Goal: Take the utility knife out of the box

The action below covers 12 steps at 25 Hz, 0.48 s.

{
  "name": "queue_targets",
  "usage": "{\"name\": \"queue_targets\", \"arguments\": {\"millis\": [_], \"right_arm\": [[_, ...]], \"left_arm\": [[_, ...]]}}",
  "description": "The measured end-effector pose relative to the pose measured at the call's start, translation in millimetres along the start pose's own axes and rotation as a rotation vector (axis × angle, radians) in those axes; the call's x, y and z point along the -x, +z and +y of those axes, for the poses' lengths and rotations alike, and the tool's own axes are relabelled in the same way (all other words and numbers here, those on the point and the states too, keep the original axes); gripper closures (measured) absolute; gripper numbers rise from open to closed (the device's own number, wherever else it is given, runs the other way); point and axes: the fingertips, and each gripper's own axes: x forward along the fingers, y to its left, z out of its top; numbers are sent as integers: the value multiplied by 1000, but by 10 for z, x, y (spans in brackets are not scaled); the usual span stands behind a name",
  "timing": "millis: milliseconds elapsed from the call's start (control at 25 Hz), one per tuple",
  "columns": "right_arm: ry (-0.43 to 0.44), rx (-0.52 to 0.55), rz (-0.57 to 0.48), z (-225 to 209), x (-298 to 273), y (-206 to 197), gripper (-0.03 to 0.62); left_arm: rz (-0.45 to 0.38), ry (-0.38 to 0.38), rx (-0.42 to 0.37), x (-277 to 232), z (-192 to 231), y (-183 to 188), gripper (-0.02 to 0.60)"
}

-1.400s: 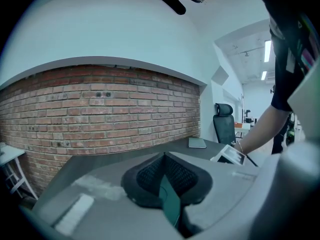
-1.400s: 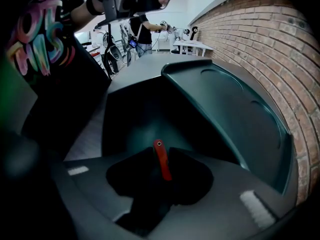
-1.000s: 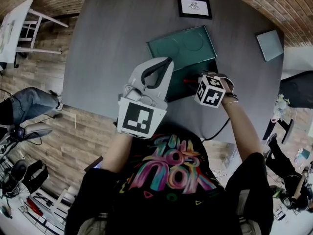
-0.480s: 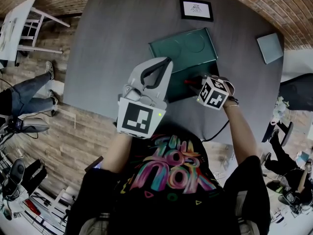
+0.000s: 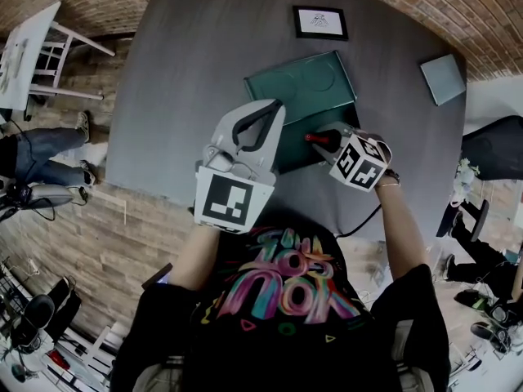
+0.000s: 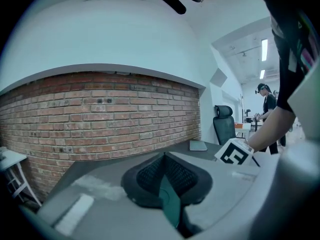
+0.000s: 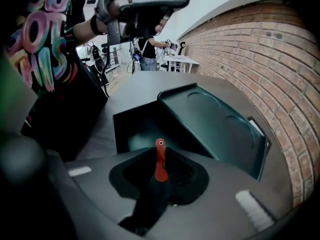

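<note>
The dark green box [image 5: 292, 155] lies open on the round grey table [image 5: 196, 64], its lid [image 5: 304, 84] folded back. My right gripper [image 5: 331, 144] is shut on the utility knife [image 5: 315, 138], a black handle with a red end, just above the box's open well. In the right gripper view the knife [image 7: 160, 161] stands up between the pads of my right gripper [image 7: 159, 176], with the empty well [image 7: 137, 129] and lid [image 7: 215, 121] behind it. My left gripper [image 5: 275, 107] hovers by the box's left side, its tips together; that gripper [image 6: 164, 170] shows a teal sliver beneath its tips.
A framed card [image 5: 320, 23] lies at the table's far side and a grey-teal square pad [image 5: 443, 78] at its right edge. A cable [image 5: 364, 219] trails from my right gripper over the near edge. An office chair [image 6: 224, 129] and people stand around the table.
My right gripper has lifted slightly and tilted, bringing the knife up with it. The left gripper has stayed where it was.
</note>
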Motion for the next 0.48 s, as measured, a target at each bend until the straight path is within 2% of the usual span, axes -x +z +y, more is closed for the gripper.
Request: {"name": "queue_targets", "arguments": {"millis": [480], "right_arm": [[-193,-5,-171,-144,571,442,540]], "left_arm": [[-29,-7,-19,66,-36,125,581]]}}
